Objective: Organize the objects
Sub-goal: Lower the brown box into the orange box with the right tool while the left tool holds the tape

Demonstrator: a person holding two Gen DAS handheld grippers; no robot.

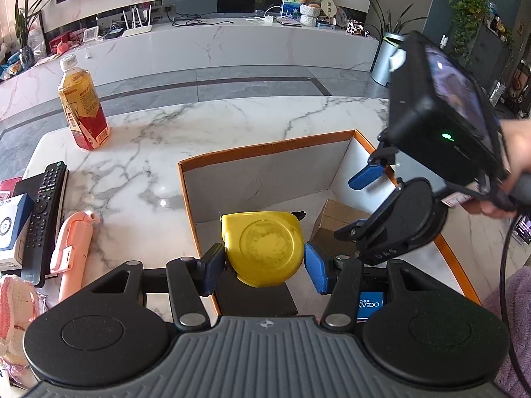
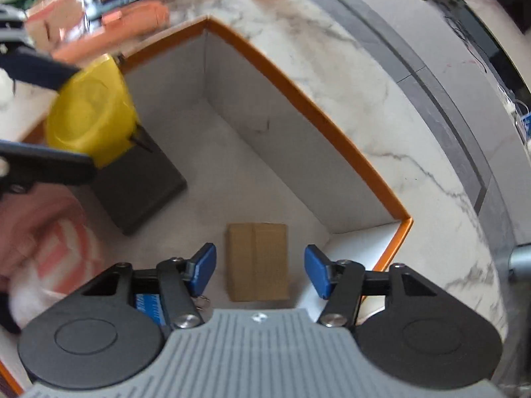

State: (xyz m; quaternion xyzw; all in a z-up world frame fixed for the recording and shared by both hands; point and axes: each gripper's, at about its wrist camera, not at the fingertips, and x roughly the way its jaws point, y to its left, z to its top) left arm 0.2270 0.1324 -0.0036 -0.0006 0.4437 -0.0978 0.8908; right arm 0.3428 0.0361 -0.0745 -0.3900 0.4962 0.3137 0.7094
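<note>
My left gripper [image 1: 264, 270] is shut on a yellow tape measure [image 1: 264, 248], holding it over the near left part of a white box with an orange rim [image 1: 265, 147]. From the right wrist view the tape measure [image 2: 91, 116] hangs above a flat black item [image 2: 142, 185] on the box floor. My right gripper [image 2: 259, 265] stands open over a small brown carton [image 2: 257, 262] lying in the box [image 2: 298, 99]; its blue pads [image 2: 202, 265] are clear of the carton's sides. The right gripper [image 1: 355, 205] also shows at the right of the left wrist view.
On the marble table left of the box stand a tea bottle [image 1: 84, 109], a black remote [image 1: 44, 212], a pink handheld device [image 1: 74, 242] and a white-and-blue carton [image 1: 10, 225]. A blue card [image 1: 370, 303] lies in the box. A hand [image 1: 517, 152] grips the right tool.
</note>
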